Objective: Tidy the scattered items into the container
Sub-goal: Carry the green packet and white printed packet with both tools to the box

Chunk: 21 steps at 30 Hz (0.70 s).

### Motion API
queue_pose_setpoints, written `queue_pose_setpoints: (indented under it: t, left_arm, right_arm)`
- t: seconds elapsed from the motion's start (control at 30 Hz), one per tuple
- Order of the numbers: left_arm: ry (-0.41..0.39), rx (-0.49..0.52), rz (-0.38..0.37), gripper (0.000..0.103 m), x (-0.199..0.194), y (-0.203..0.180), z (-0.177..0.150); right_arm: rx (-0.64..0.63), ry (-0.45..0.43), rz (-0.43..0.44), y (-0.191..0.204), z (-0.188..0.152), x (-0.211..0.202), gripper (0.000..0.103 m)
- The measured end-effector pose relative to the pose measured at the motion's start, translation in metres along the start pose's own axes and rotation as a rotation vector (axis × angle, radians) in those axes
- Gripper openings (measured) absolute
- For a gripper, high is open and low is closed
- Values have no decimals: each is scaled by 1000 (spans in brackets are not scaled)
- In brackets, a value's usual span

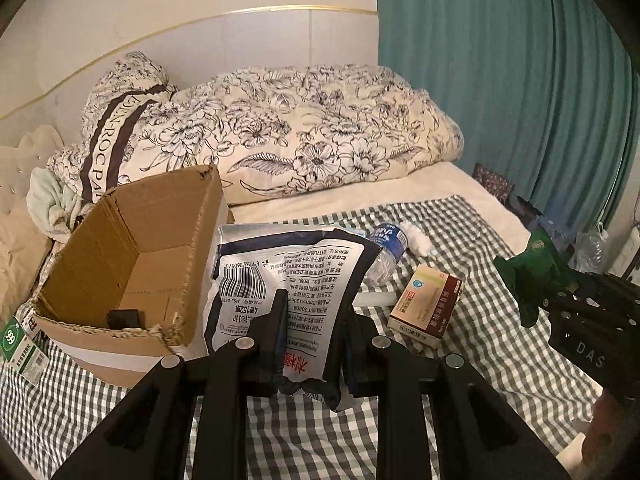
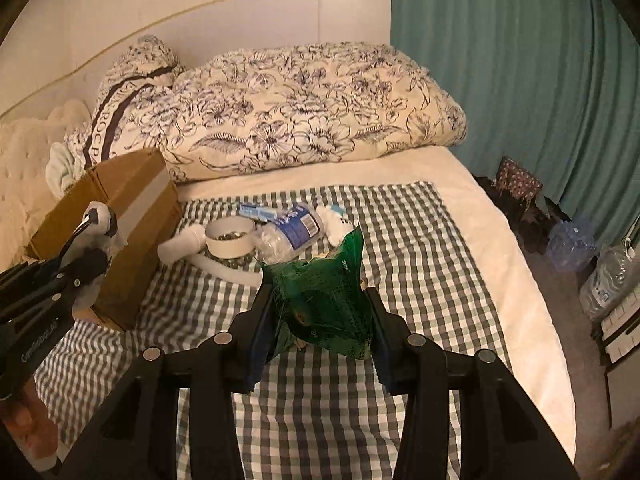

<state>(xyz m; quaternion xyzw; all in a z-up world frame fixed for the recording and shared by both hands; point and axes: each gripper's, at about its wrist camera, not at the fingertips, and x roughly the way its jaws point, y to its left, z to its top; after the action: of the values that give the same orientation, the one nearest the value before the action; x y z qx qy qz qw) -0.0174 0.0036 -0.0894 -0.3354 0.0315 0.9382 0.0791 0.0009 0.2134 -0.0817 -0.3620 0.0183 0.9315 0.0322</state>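
In the left wrist view my left gripper (image 1: 316,320) is shut on a white and dark printed pack (image 1: 292,276), which hangs above the checked cloth (image 1: 500,340) just right of the open cardboard box (image 1: 132,264). A small black item (image 1: 124,319) lies in the box. In the right wrist view my right gripper (image 2: 320,308) is shut on a crumpled green packet (image 2: 320,296), held over the cloth (image 2: 400,240). The box (image 2: 132,216) stands at the left with my left gripper (image 2: 88,256) beside it. The right gripper (image 1: 560,300) with the green packet (image 1: 536,272) shows at the right edge.
On the cloth lie a red and cream medicine box (image 1: 426,304), a plastic water bottle (image 2: 292,232), a roll of tape (image 2: 230,236), a white bottle (image 2: 180,244) and a blue tube (image 2: 256,212). A flowered duvet (image 2: 300,112) fills the back. The bed's edge runs along the right.
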Motion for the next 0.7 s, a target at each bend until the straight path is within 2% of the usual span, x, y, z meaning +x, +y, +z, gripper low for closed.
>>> queue_pose_setpoints:
  t: [0.3,0.7]
  left_arm:
    - [-35,-21,-19,22,-25,18,12]
    - [-88,-30,9,22,-51,46,29]
  right_arm:
    - [16,-43,-28,9,16,-20,43]
    - [-2,-123,28,55,52,-48,43]
